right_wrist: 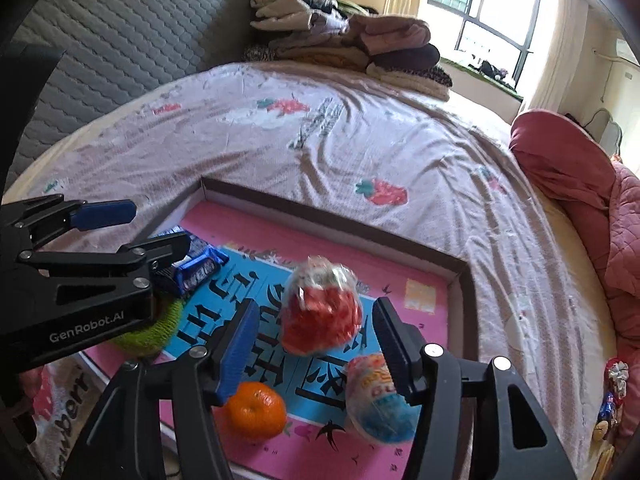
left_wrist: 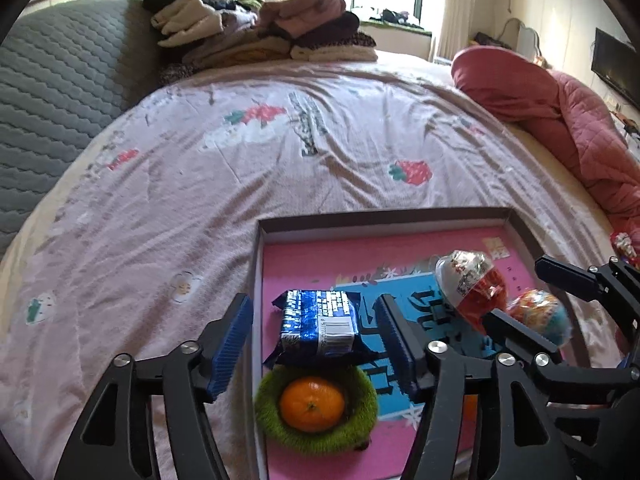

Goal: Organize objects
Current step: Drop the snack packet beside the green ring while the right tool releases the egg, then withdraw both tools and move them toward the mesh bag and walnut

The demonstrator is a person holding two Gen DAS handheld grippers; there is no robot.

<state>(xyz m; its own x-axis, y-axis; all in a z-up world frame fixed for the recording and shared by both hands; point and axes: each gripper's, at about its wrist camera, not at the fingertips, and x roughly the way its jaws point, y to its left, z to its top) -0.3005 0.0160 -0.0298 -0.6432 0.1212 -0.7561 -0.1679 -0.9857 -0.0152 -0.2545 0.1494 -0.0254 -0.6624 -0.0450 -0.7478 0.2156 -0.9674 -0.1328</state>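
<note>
A shallow box tray [left_wrist: 380,216] [right_wrist: 340,224] with a pink printed floor lies on the bed. In it, a blue snack packet [left_wrist: 320,328] [right_wrist: 196,268] rests between the pads of my left gripper [left_wrist: 314,344] [right_wrist: 160,226], which is open with gaps on both sides. Just nearer is an orange [left_wrist: 312,404] in a green fuzzy ring [left_wrist: 360,404] [right_wrist: 152,332]. My right gripper [right_wrist: 318,344] [left_wrist: 516,292] is open around a red and clear egg capsule [right_wrist: 320,312] [left_wrist: 472,288], its pads not touching. A second orange [right_wrist: 254,410] and a blue and white egg [right_wrist: 380,396] [left_wrist: 540,316] lie close by.
The bed has a pale strawberry-print sheet [left_wrist: 280,152]. Folded clothes [left_wrist: 260,28] are piled at its far end against a grey quilted headboard [left_wrist: 60,80]. A pink quilt [left_wrist: 560,112] lies along the right side. Small wrapped items [right_wrist: 612,392] sit by the bed's right edge.
</note>
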